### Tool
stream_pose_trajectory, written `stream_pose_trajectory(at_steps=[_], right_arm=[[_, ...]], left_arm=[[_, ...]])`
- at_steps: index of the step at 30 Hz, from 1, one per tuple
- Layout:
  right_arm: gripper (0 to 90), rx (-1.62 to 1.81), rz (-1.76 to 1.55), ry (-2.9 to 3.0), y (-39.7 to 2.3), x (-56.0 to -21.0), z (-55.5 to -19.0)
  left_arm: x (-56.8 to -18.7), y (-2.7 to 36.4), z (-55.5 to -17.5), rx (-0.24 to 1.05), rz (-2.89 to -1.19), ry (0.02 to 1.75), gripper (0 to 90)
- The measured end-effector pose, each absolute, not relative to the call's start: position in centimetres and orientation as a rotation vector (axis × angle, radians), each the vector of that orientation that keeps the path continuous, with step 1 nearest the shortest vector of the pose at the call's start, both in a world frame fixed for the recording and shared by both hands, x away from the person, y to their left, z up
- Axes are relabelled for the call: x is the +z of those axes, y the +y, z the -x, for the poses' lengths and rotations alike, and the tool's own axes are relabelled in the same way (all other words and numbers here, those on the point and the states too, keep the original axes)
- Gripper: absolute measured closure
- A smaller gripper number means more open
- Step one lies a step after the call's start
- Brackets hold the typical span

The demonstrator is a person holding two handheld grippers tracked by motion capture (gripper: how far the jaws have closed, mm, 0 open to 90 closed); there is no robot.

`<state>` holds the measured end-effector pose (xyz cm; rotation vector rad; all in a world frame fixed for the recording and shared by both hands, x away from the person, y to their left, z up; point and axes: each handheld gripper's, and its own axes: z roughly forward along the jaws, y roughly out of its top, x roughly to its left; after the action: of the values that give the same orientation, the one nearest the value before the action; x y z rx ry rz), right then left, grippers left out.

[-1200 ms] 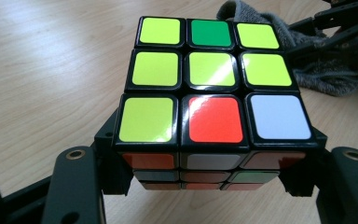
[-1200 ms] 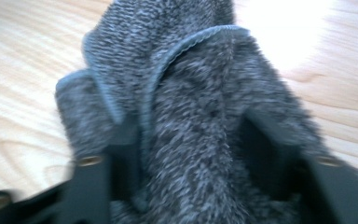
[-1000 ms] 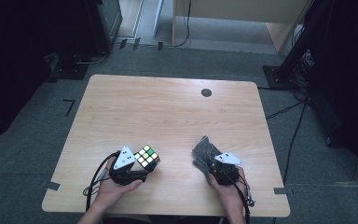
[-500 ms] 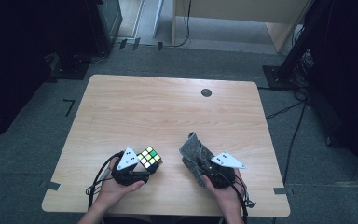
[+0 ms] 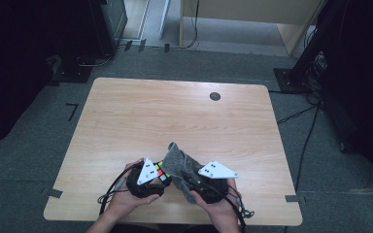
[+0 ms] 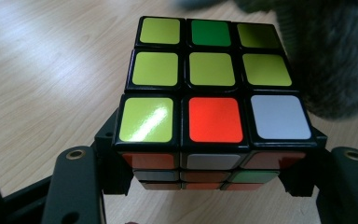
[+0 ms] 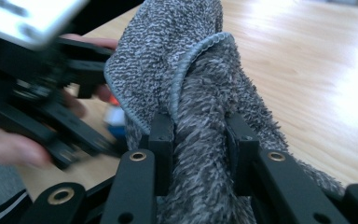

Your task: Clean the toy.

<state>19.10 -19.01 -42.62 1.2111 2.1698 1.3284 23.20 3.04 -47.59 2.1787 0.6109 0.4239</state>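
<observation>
We see the wooden bench (image 5: 184, 116), bare of any readable writing, with a small dark disc (image 5: 215, 96) near its far edge at about one o'clock. At six o'clock, near the front edge, the grey cloth (image 5: 180, 167) is clamped between the fingers of our right gripper (image 7: 199, 140) and sits against the puzzle cube (image 6: 212, 100), which the fingers of our left gripper (image 6: 209, 179) clasp by its sides; its stickers carry no lettering

cube (image 6: 212, 93): yellow, green, orange, white stickers, black frame | cloth (image 7: 200, 107): mottled grey | table (image 5: 175, 116): light woodgrain
</observation>
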Motion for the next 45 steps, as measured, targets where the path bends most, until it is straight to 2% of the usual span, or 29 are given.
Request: stream_pose_trajectory(at_steps=[5, 9, 14, 22, 24, 27, 28, 29, 30, 31, 32, 33, 40, 45], right_arm=[[69.7, 1.237, -1.06, 2.246, -15.6, -42.9, -18.0], [70.0, 1.24, -1.053, 2.234, -15.2, -43.1, -17.9], [70.7, 1.197, -1.174, 2.144, -16.9, -43.3, -18.9], [69.0, 1.203, -1.042, 2.197, -15.1, -43.2, -18.0], [64.2, 1.219, -1.075, 2.172, -15.8, -43.4, -18.5], [45.0, 1.253, -1.09, 2.189, -16.2, -43.2, -18.7], [44.2, 1.28, -1.089, 2.192, -16.3, -43.1, -18.7], [46.4, 1.315, -1.088, 2.184, -16.5, -42.9, -18.6], [55.5, 1.327, -1.097, 2.171, -16.7, -42.8, -18.6], [55.5, 1.327, -1.097, 2.171, -16.7, -42.8, -18.6], [69.7, 1.326, -1.101, 2.156, -16.8, -42.8, -18.5], [72.0, 1.33, -1.101, 2.163, -16.8, -42.9, -18.5], [75.0, 1.283, -1.051, 2.181, -15.8, -42.6, -18.0], [75.6, 1.233, -1.134, 2.116, -17.1, -42.8, -18.6]], left_arm=[[-47.3, 2.1, -22.3, 0.458, -2.2, 0.573, 33.8], [-47.3, 2.2, -22.2, 0.47, -2.194, 0.576, 33.9], [-47.3, 1.8, -21.9, 0.517, -2.223, 0.555, 33.9], [-47.4, 1.1, -21.4, 0.532, -2.237, 0.537, 33.9], [-47.4, 1.2, -21.5, 0.524, -2.236, 0.54, 33.9], [-47.3, 1.8, -22.3, 0.456, -2.202, 0.608, 33.8], [-47.2, 2.0, -22.4, 0.448, -2.197, 0.623, 33.8], [-47.2, 2.1, -22.5, 0.44, -2.192, 0.629, 33.8], [-47.2, 2.2, -22.6, 0.435, -2.182, 0.632, 33.8], [-47.2, 2.2, -22.6, 0.435, -2.182, 0.632, 33.8], [-47.0, 2.2, -22.4, 0.427, -2.172, 0.621, 33.8], [-47.0, 2.1, -22.3, 0.436, -2.179, 0.611, 33.9], [-47.0, 1.2, -21.4, 0.495, -2.203, 0.533, 33.9], [-47.0, 1.7, -21.8, 0.495, -2.199, 0.566, 33.9]])
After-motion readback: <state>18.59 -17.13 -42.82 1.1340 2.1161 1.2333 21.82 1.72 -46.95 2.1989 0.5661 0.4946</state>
